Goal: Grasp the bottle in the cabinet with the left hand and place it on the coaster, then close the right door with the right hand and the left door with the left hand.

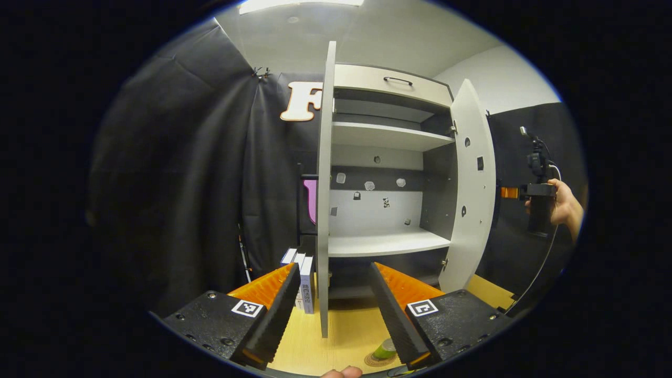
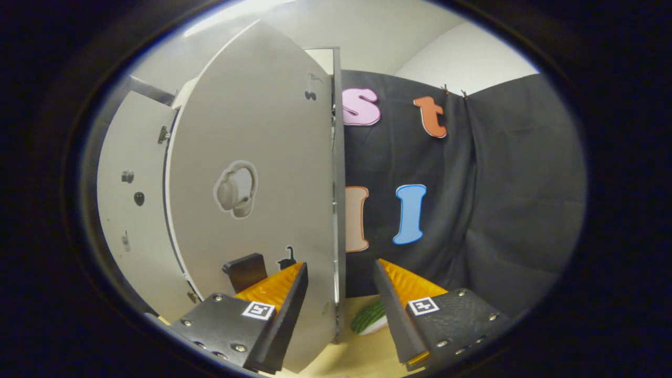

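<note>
Near, the bottle point(image 1: 387, 348) stands on its coaster point(image 1: 379, 360) on the table point(image 1: 346, 331), so placing looks finished. Both tools, left point(image 1: 332, 315) and right point(image 2: 338, 310), gape empty, each straddling an open door's edge: left door point(image 1: 324, 199), right door point(image 2: 257, 199). Both closings remain.

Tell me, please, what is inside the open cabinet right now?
The cabinet shows bare white shelves and small stickers on the back wall; no bottle on them. The left door hides its leftmost edge.

Matt grey cabinet point(image 1: 386, 244), wood-look table point(image 1: 346, 336), ribbed orange fingers point(image 1: 265, 286)
</note>
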Motion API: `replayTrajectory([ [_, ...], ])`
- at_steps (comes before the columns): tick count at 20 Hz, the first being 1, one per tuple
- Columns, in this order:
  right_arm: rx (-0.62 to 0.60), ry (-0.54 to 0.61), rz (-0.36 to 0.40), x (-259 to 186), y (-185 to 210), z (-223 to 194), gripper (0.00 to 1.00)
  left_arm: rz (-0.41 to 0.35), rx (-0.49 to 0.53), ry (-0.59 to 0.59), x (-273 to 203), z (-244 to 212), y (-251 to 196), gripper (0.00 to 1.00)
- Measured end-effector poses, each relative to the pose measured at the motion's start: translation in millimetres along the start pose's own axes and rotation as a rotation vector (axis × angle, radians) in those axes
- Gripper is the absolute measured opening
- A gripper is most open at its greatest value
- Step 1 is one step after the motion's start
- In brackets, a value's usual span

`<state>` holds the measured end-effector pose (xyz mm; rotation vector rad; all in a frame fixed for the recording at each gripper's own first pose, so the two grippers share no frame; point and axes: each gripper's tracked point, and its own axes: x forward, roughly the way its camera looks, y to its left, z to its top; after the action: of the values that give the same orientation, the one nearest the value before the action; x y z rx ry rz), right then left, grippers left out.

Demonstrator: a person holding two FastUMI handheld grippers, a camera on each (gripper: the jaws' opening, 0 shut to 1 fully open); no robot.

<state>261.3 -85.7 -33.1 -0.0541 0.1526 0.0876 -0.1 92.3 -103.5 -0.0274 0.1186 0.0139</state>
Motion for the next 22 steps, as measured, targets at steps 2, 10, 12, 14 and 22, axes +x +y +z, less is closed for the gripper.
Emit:
replayTrajectory([
  [2,0.0,-0.006,0.014,3,11,1,0.71,0.006,0.0,0.009,2,-3,4,0.84],
  [10,-0.008,-0.064,0.164,10,81,6,0.82,0.048,0.019,0.029,3,-7,25,0.84],
  [12,-0.017,-0.068,0.168,10,89,4,0.84,0.059,0.012,0.036,0,-9,31,0.84],
  [14,-0.016,-0.062,0.166,10,94,1,0.9,0.072,0.007,0.041,-1,-9,38,0.84],
  [22,-0.001,-0.077,0.207,-10,106,2,0.9,0.15,0.032,0.04,6,-4,90,0.84],
])
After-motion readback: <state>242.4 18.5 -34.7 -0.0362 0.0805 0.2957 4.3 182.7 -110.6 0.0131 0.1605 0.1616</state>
